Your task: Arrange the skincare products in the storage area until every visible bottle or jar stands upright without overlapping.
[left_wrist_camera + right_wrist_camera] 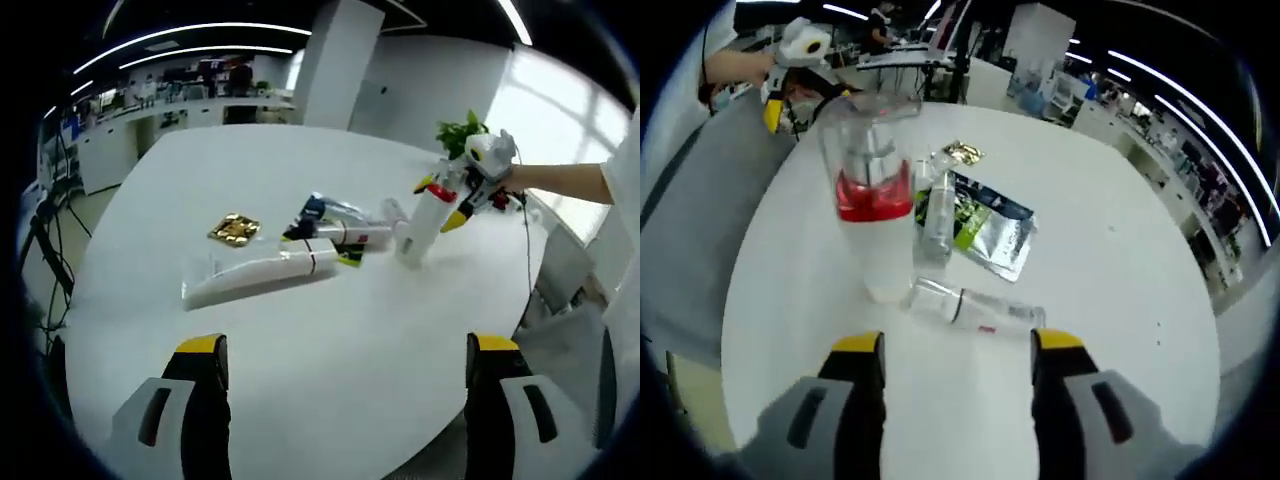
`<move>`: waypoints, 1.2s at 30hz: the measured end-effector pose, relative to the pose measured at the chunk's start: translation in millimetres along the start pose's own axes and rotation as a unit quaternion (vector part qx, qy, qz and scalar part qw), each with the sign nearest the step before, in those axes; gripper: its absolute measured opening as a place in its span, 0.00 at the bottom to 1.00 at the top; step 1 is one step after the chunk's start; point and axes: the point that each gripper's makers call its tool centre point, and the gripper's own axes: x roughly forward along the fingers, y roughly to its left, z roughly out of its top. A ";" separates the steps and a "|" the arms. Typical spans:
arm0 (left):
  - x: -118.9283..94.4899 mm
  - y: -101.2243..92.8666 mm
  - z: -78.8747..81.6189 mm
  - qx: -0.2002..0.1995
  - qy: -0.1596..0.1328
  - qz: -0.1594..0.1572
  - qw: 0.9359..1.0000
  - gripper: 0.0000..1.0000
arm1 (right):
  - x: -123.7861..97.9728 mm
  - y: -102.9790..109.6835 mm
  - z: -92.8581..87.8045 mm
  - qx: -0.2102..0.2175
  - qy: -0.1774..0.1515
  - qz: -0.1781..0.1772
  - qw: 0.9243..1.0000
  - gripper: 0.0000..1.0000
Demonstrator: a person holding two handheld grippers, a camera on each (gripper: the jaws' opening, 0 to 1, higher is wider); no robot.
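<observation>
In the left gripper view the white table lies bare near the left gripper, whose jaws stand released. Left to right mid-table: a gold packet, 2 white tubes lying flat, then an upright red-banded bottle. The right gripper is beside that bottle; I cannot tell whether it grasps it. In the right gripper view a foil pouch lies beyond a toppled clear bottle.

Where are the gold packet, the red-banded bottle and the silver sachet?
gold packet (234, 229), left gripper view, centre of the foil.
red-banded bottle (874, 195), right gripper view, on the red band.
silver sachet (1002, 235), right gripper view, on its plain silver part.
</observation>
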 end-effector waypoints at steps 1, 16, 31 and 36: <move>0.2 0.2 0.3 0.000 0.000 0.000 1.000 0.97 | 1.9 -1.3 0.4 -0.006 0.002 0.001 1.000 0.55; 3.3 5.3 -7.1 -0.010 0.006 -0.002 1.000 0.97 | 36.5 -8.7 1.6 -0.155 0.060 0.063 0.984 0.47; 4.9 12.0 -9.2 -0.015 0.010 0.001 1.000 0.97 | 53.3 -10.3 -8.2 -0.229 0.093 0.126 0.961 0.32; 6.3 11.5 -8.8 -0.016 0.009 0.000 1.000 0.97 | 52.2 -10.7 -13.0 -0.232 0.101 0.133 0.958 0.27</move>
